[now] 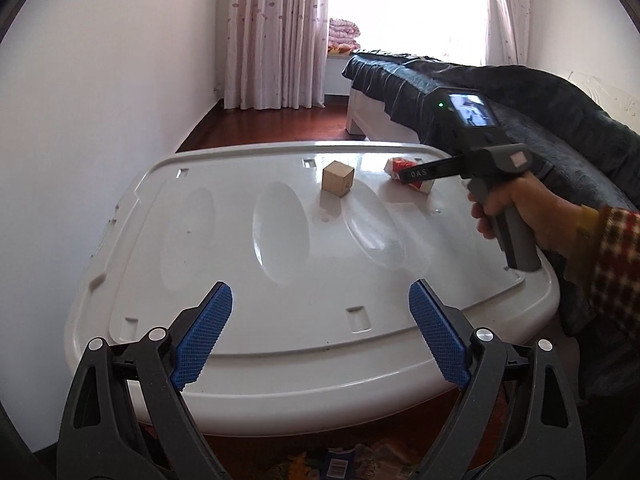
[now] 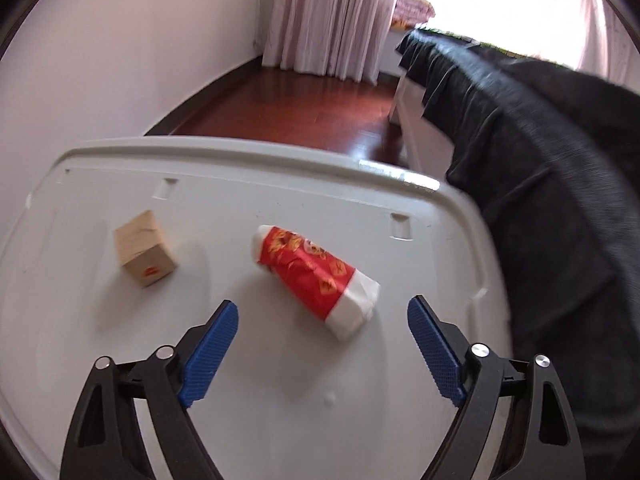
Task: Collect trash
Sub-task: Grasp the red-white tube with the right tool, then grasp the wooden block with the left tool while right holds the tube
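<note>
A red and white tissue pack (image 2: 316, 280) lies on the white plastic lid (image 2: 280, 420), just ahead of my open right gripper (image 2: 322, 316), a little apart from its blue pads (image 2: 212, 352). A small tan cardboard box (image 2: 144, 254) stands to its left. In the left wrist view the box (image 1: 338, 177) and the pack (image 1: 400, 168) sit at the far side of the lid (image 1: 280, 360). The right gripper's body (image 1: 480, 160) hovers over the pack there, its fingertips hidden. My left gripper (image 1: 320, 300) is open and empty above the lid's near edge.
A bed with a dark blanket (image 2: 540, 160) runs along the right, close to the lid. White wall (image 1: 100, 120) on the left, curtains (image 1: 276, 32) and red wood floor (image 2: 300, 108) beyond. Colourful items (image 1: 340, 460) lie on the floor under the lid's near edge.
</note>
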The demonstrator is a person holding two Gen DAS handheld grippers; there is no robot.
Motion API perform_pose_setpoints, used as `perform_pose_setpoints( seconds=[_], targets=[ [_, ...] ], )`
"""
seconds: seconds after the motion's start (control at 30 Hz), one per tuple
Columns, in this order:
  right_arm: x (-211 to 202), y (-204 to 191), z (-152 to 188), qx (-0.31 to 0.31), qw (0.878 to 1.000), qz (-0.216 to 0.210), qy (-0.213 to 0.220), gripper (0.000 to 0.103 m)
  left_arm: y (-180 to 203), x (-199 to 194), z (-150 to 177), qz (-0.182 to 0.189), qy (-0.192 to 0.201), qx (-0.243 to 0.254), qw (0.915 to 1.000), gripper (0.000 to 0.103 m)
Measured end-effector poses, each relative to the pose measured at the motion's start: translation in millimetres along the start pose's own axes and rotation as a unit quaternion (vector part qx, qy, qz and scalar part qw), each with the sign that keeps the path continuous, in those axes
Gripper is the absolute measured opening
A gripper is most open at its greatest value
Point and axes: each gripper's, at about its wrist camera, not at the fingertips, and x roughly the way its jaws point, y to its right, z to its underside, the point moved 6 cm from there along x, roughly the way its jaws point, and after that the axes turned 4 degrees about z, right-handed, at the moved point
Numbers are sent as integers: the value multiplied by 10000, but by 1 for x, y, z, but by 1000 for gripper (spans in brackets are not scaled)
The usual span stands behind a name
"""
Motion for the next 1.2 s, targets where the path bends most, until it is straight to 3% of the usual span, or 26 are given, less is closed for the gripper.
perform_pose_setpoints(
  seconds=[0.13,0.2,0.3,0.37,0.73,0.87,1.1,1.2],
  targets=[
    [27,0,-9,150,9992,-278,-229,77,-4,6,3,37,-67,-120,9999,88],
    [35,-1,-10,190,9985,-364,-355,57,-4,7,6,38,-80,-116,9999,88],
    [37,-6,-7,174,9973,-523,-495,38,-3,9,7,19,-98,-78,9999,88],
    [31,-10,-3,135,9973,-500,-520,35,-3,9,8,36,-125,-86,9999,88],
    [-24,-21,20,-8,9984,-540,-168,34,1,5,2,65,-40,-74,9999,88],
    [-66,-15,27,-86,9982,-586,93,34,3,16,-19,332,-165,-98,9993,88],
    [-131,15,42,41,9963,-711,472,34,11,87,-91,730,-56,303,9969,88],
    [-144,27,42,135,9952,-737,622,34,13,133,-108,626,-122,713,9954,88]
  ],
)
